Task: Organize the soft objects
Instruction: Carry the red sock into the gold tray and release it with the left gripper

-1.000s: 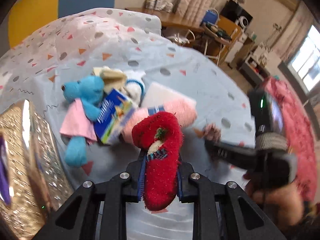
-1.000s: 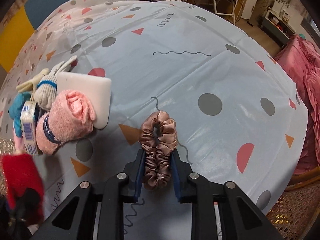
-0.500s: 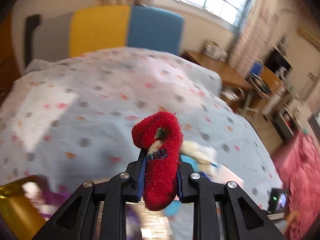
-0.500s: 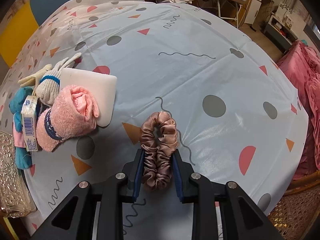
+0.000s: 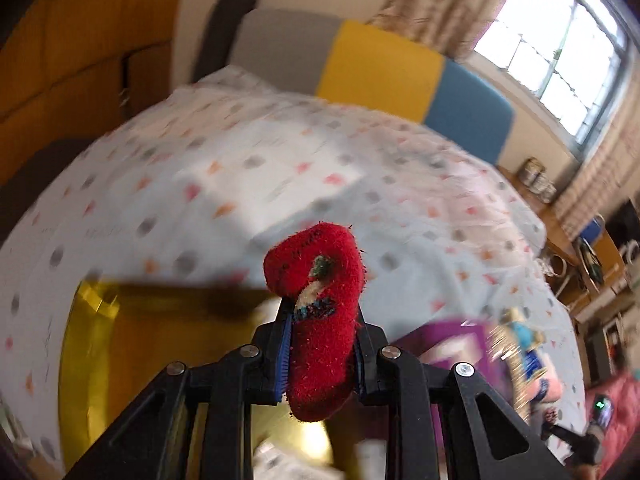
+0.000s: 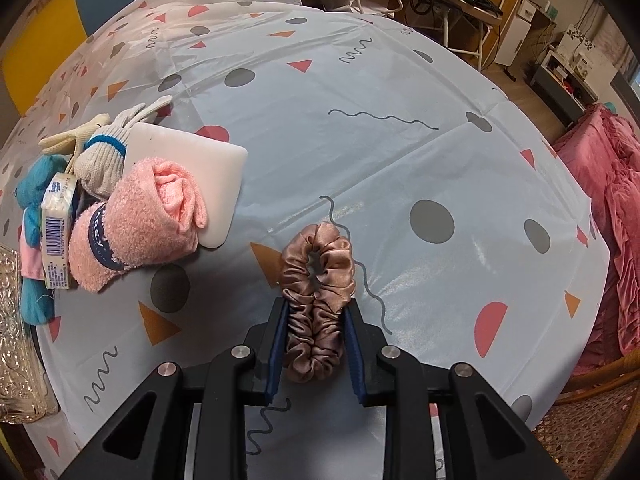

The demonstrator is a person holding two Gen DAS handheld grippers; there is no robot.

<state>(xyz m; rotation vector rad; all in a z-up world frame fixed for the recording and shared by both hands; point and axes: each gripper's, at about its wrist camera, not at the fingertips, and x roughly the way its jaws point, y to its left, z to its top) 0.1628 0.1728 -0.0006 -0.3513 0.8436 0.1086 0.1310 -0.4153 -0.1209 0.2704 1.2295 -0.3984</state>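
Above the patterned desk [image 6: 400,160], the right gripper [image 6: 314,320] fingers clamp a brown satin scrunchie [image 6: 316,276]. The left gripper [image 5: 320,344] fingers pinch a fuzzy red sock [image 5: 320,320] over a gold box [image 5: 92,340].

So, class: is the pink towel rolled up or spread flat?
Rolled up. The pink towel forms a thick cylinder with a dark band around it, its spiral end showing, lying partly on the white pad.

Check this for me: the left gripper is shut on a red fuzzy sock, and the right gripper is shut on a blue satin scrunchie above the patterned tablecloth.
One thing is wrong: the scrunchie is not blue. The right wrist view shows it as brownish-pink satin, clamped in the right gripper above the patterned tablecloth. The rest holds: the left gripper is shut on the red fuzzy sock.
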